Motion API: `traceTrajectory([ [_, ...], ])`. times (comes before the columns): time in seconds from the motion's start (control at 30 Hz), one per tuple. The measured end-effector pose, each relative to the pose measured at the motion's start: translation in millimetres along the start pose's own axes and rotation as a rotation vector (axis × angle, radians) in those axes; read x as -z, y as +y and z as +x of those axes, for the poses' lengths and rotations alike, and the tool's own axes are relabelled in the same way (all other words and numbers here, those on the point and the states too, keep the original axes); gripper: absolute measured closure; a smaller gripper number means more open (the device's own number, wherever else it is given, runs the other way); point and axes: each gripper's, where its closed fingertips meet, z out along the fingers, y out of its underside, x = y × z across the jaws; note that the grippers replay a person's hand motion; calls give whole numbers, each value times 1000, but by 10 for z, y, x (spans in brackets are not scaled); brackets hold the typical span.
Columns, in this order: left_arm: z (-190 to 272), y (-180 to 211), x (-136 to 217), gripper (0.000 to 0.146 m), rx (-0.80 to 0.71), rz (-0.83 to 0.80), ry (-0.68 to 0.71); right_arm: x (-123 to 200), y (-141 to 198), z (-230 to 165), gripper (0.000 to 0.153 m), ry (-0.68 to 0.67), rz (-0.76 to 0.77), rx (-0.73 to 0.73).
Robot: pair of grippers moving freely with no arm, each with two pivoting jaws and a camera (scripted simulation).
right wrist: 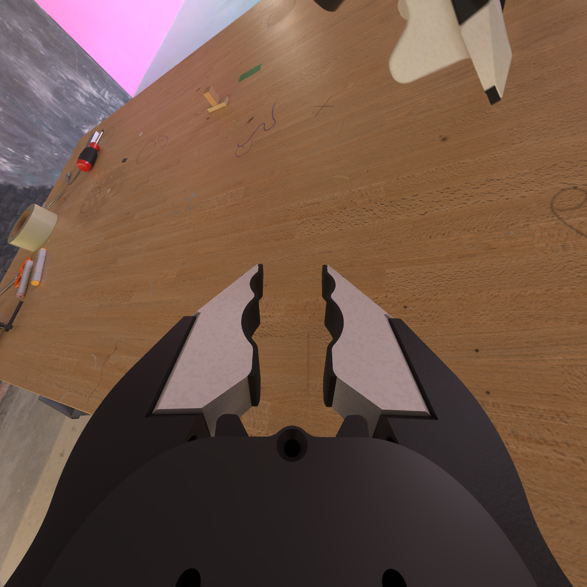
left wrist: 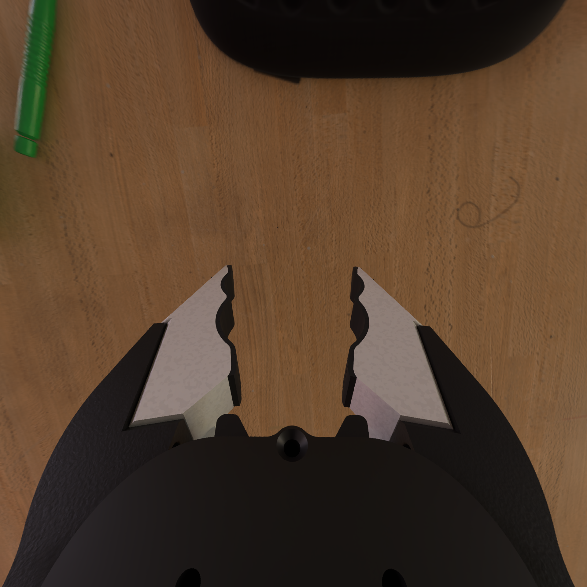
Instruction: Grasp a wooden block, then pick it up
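Note:
Two pale wooden blocks point(right wrist: 216, 100) lie together far off on the wooden table point(right wrist: 381, 206) in the right wrist view, one leaning on the other. My right gripper point(right wrist: 292, 270) is open and empty, well short of them above bare table. My left gripper point(left wrist: 292, 270) is open and empty over bare table point(left wrist: 286, 174); no block shows in its view. The left gripper's pale fingers point(right wrist: 451, 41) also show at the top right of the right wrist view.
A green marker point(left wrist: 31, 82) lies at the left, a black rounded object point(left wrist: 374, 35) at the top. Along the table's left edge: a red-and-black screwdriver point(right wrist: 88, 155), a tape roll point(right wrist: 31, 227), two markers point(right wrist: 31, 270). A green patch point(right wrist: 250, 72) lies beyond the blocks.

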Motion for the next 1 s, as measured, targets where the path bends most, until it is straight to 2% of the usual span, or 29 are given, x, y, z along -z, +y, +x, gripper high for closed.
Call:
traceTrajectory([
  [0.1,15,4,255,72,-57,82,-8,0,2,-1,115,-3,-1,-1],
  [0.2,-21,94,660,72,-133,181,-81,-1,3,-10,115,-8,-2,-1],
  [0.3,-230,462,1100,72,-121,199,-192,2,5,-31,115,-12,-4,4],
  [0.37,-490,886,1355,72,0,138,-224,7,-4,-42,116,-9,0,8],
  [0.43,-751,1430,1531,72,195,35,-187,6,-19,-52,116,4,7,15],
  [0.53,-1074,2311,1642,72,519,-140,-152,-18,-15,-79,116,28,-2,46],
  [0.63,-1279,2904,1649,72,801,-175,-112,-47,19,-92,116,74,-32,94],
  [0.7,-1374,3091,1636,72,977,-126,-63,-64,40,-168,116,52,-44,112],
  [0.77,-1448,3280,1580,72,1076,-140,-60,-64,54,-234,117,32,-50,127],
  [0.87,-1554,3477,1466,71,1128,-165,-144,-23,46,-285,117,43,-45,153],
  [1.0,-1540,3477,1368,69,1171,-136,-153,37,5,-358,119,38,-14,174],
])
